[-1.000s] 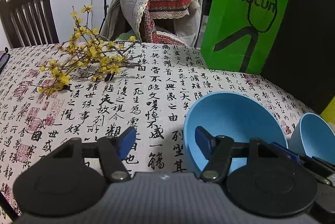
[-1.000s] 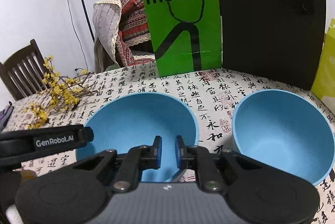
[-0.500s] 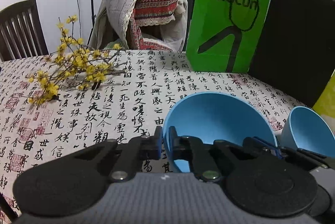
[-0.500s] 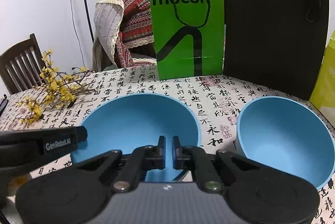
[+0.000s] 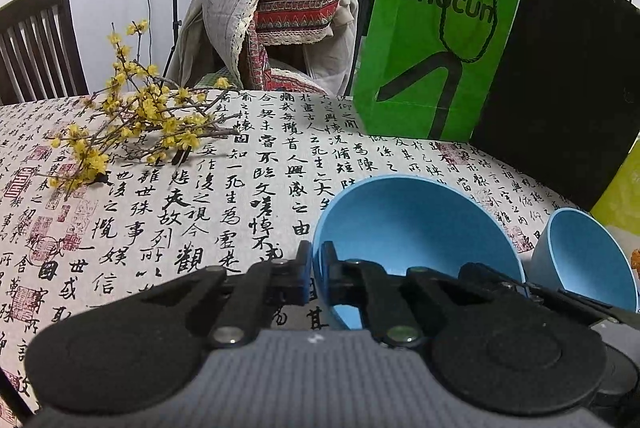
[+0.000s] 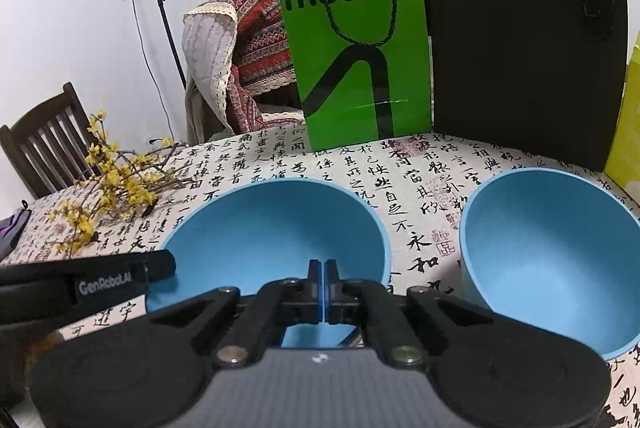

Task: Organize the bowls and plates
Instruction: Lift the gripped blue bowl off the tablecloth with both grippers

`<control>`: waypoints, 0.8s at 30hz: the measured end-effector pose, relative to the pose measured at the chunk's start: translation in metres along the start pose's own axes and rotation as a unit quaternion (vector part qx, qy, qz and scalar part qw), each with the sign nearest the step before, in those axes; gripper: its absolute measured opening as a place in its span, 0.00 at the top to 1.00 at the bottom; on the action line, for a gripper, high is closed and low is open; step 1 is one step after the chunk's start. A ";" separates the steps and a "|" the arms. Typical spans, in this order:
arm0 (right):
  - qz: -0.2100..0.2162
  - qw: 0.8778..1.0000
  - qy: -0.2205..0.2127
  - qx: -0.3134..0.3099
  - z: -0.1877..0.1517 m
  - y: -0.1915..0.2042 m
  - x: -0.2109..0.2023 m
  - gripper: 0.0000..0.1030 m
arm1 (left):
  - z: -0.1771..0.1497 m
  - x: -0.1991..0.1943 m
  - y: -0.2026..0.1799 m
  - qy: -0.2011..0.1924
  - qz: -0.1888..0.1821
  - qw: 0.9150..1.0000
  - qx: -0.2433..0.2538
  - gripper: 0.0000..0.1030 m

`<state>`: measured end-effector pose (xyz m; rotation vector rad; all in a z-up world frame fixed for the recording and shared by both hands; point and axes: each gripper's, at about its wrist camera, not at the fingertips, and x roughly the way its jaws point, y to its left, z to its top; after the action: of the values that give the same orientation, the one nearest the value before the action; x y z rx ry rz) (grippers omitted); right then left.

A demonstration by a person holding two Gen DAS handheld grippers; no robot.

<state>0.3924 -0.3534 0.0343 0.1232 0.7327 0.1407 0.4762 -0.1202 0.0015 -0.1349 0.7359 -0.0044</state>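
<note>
The left gripper (image 5: 316, 270) is clamped on the left rim of the bigger blue bowl (image 5: 416, 228). The right gripper (image 6: 323, 286) is closed on this bowl's near rim (image 6: 276, 228). A second blue bowl (image 6: 548, 252) stands just beside it, toward the table's right edge. Farther back stand a green bag (image 6: 352, 47) and yellow flower twigs (image 5: 136, 123).
</note>
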 end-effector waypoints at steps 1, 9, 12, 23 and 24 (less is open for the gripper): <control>0.000 1.000 0.000 0.001 0.000 0.000 0.000 1.00 | 0.000 0.000 0.000 0.000 -0.001 1.000 0.000 0.94; 0.006 1.000 0.001 0.015 0.002 -0.006 -0.002 0.99 | 0.000 0.001 0.001 0.003 -0.001 1.000 -0.003 0.94; 0.011 1.000 0.003 0.026 0.003 -0.011 -0.002 0.99 | 0.000 0.002 0.002 0.005 -0.004 1.000 -0.005 0.94; 0.040 0.998 -0.007 0.055 0.012 -0.026 -0.015 0.89 | -0.001 0.004 0.002 0.007 -0.003 1.000 -0.006 0.94; 0.038 0.998 -0.013 0.055 0.013 -0.028 -0.020 0.86 | -0.001 0.005 0.003 0.007 -0.002 1.000 -0.006 0.94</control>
<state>0.3889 -0.3850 0.0527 0.2582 0.7091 0.1715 0.4790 -0.1179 -0.0022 -0.1483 0.7489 -0.0056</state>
